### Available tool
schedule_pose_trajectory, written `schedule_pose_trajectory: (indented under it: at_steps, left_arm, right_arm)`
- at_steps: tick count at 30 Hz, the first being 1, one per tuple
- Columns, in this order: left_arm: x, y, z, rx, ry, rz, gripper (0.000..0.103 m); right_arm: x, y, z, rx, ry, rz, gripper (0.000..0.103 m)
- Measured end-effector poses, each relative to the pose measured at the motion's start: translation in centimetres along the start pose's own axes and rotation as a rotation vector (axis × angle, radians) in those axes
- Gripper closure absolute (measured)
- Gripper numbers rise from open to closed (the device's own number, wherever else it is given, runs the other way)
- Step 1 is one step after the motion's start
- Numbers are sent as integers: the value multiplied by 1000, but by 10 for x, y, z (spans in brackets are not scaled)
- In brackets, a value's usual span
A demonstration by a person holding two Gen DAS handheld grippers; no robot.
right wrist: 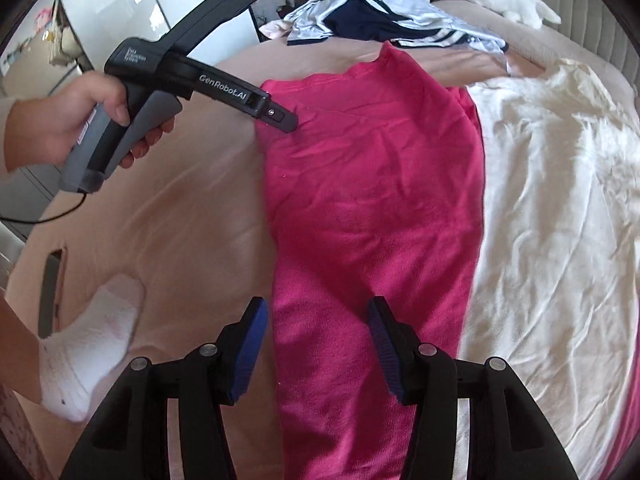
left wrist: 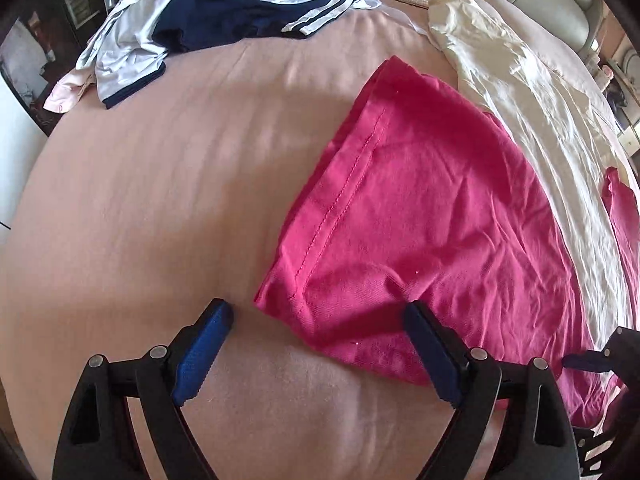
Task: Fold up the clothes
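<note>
Both grippers gape empty over our half-folded crumpled magenta cotton garment (right wrist: 372, 200).
Left gripper (left wrist: 318, 320) straddles its hemmed corner; right gripper (right wrist: 318, 320) its near end; next, we pinch and fold.

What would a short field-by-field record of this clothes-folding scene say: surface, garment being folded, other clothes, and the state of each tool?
surface: bed with pinkish sheet
garment being folded: pink garment, partly folded into a long strip
beside it: cream garment, spread out and wrinkled
far pile: navy and white sportswear
left tool: open, at a corner of the pink garment
right tool: open, over the strip's near end
</note>
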State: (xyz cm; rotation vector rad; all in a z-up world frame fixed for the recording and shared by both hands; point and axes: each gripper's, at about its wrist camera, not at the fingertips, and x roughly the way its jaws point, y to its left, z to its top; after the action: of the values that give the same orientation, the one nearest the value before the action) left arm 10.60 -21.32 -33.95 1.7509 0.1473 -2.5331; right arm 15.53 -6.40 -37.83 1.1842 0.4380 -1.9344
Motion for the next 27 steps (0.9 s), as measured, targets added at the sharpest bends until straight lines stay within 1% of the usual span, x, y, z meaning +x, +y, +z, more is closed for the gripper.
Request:
schedule_pose_trajectory:
  at_steps: [1, 2, 3, 4, 5, 6, 7, 9, 11, 13, 15, 18, 20, 21, 23, 25, 26, 27]
  left_arm:
    - [-1, -1, -1, 11, -4, -15, 15]
    - [-3, -2, -2, 23, -8, -31, 19]
    - [-4, -3, -3, 34, -12, -46, 37]
    - [-7, -4, -2, 51, -20, -48, 48]
    - [-9, -5, 0, 51, -23, -77, 77]
    - [-10, -4, 3, 34, -12, -120, 92]
    - [-11, -4, 5, 14, -6, -141, 93]
    - [-16, -5, 12, -2, -9, -195, 95]
    - [-27, -12, 21, 1, -29, -232, 95]
    - [-45, -29, 45, 46, -76, -283, 95]
    - [-63, -56, 68, 108, -127, -367, 95]
    - [-71, -118, 111, 260, -170, -510, 95]
    - [-63, -167, 129, 364, -150, -615, 95]
    - [-59, -191, 137, 416, -139, -668, 95]
    - [-38, -246, 139, 538, -61, -771, 95]
    - [-9, -294, 129, 645, 66, -821, 95]
    - [5, -309, 125, 665, 103, -789, 94]
    - [10, -313, 124, 659, 113, -783, 94]
  right_arm:
    - [1, 4, -2, -23, -7, -32, 51]
    - [2, 7, -5, -46, -13, -64, 53]
    - [3, 11, -7, -69, -20, -97, 57]
    - [3, 13, -9, -81, -27, -119, 69]
    - [0, 8, -8, -38, -30, -88, 83]
    - [-2, -2, -6, 24, -23, -35, 94]
    - [-3, -12, -3, 88, -13, 13, 97]
    - [-7, -30, -1, 195, -12, 107, 99]
    - [-18, -44, -4, 294, -45, 190, 99]
    - [-33, -58, -10, 360, -107, 260, 99]
    - [-46, -70, -21, 401, -144, 279, 99]
    - [-60, -85, -43, 456, -162, 274, 99]
    - [-67, -92, -59, 518, -166, 267, 95]
    - [-72, -94, -68, 556, -188, 286, 95]
    - [-81, -99, -82, 625, -218, 329, 95]
    - [-91, -104, -92, 668, -230, 320, 95]
    - [-99, -108, -97, 679, -238, 298, 94]
    - [-106, -113, -100, 691, -242, 263, 94]
